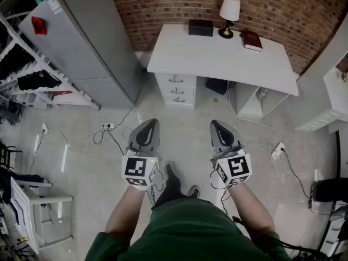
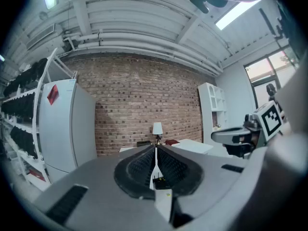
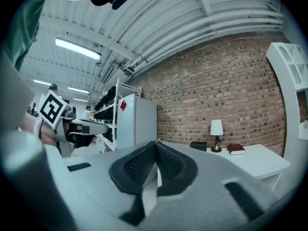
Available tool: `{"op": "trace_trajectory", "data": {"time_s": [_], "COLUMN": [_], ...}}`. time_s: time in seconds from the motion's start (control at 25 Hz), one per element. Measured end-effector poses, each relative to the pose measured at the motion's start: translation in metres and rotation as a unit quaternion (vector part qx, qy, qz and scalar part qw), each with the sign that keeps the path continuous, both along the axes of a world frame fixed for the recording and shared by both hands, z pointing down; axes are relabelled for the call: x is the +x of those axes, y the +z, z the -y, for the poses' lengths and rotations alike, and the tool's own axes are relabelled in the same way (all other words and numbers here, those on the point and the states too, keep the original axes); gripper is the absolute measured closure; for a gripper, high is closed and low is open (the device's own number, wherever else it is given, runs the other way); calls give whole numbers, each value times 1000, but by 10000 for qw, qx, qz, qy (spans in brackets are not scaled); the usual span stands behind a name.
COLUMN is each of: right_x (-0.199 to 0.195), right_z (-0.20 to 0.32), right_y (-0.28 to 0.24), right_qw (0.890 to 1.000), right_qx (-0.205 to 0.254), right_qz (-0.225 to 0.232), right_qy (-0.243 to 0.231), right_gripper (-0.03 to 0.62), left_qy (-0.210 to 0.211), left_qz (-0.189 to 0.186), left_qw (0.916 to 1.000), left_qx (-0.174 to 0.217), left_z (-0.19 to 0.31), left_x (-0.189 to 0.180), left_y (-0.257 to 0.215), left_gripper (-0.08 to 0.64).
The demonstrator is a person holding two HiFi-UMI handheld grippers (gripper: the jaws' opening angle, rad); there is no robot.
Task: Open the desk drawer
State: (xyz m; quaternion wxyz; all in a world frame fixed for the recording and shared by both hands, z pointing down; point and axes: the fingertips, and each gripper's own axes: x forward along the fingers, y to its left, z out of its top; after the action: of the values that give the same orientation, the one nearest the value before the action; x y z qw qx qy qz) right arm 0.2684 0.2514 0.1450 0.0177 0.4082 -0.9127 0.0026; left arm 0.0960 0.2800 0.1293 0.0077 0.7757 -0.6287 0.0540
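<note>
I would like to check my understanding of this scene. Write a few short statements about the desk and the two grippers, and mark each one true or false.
1. The three drawers of the white desk are all closed. True.
2. The left gripper holds a drawer handle. False: its jaws are shut on nothing, well short of the desk.
3. A lamp with a white shade stands on the desk between a black box and a dark red book. True.
4. The right gripper has its jaws wide apart. False: they are together and empty.
5. In the head view the drawers sit at the desk's right end. False: they are at its left end.
</note>
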Motion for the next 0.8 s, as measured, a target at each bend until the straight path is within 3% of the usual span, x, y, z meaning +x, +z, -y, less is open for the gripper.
{"op": "trace_trajectory", "data": {"time_s": [0.44, 0.8], "right_x": [-8, -57], "right_z": [4, 53], "right_y": [2, 26], "right_qw": [9999, 9992], "right_qx": [-62, -395], "right_qz": [94, -78], "right_qy": [-37, 21], "right_gripper": [591, 591], "left_qy": [-19, 48], "left_qz": [-34, -144], "left_qw": [9999, 9988], "left_qx": [-116, -456], "left_z": [6, 57], "left_x": [-8, -56], "left_y": [11, 40], "left_gripper": [549, 549]}}
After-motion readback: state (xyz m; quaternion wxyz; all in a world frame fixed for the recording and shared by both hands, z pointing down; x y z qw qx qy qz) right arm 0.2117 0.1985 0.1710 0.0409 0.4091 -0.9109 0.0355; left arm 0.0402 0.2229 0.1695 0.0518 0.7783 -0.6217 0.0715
